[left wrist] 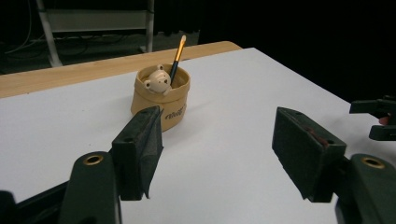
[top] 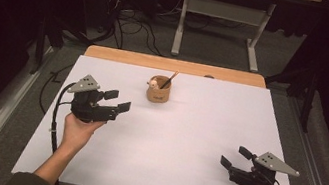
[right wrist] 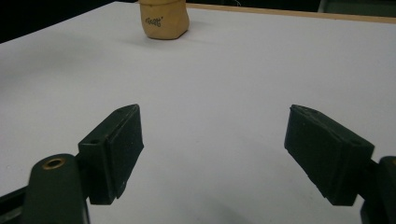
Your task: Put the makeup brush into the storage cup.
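A grey table frame (top: 218,35) stands behind the white table (top: 194,143).

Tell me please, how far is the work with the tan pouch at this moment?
It looks barely started. The tan pouch stands upright at the far side of the white table, with the brush and the small bear figure inside it. The left hand-held gripper is open near the pouch, not touching it. The right hand-held gripper is open, farther away. Reaching and grasping are left.

The small tan fabric pouch (top: 158,92) sits near the tabletop's (top: 184,141) far edge, around the middle. A little bear figure (top: 153,84) and a thin brush (top: 170,80) are in it.
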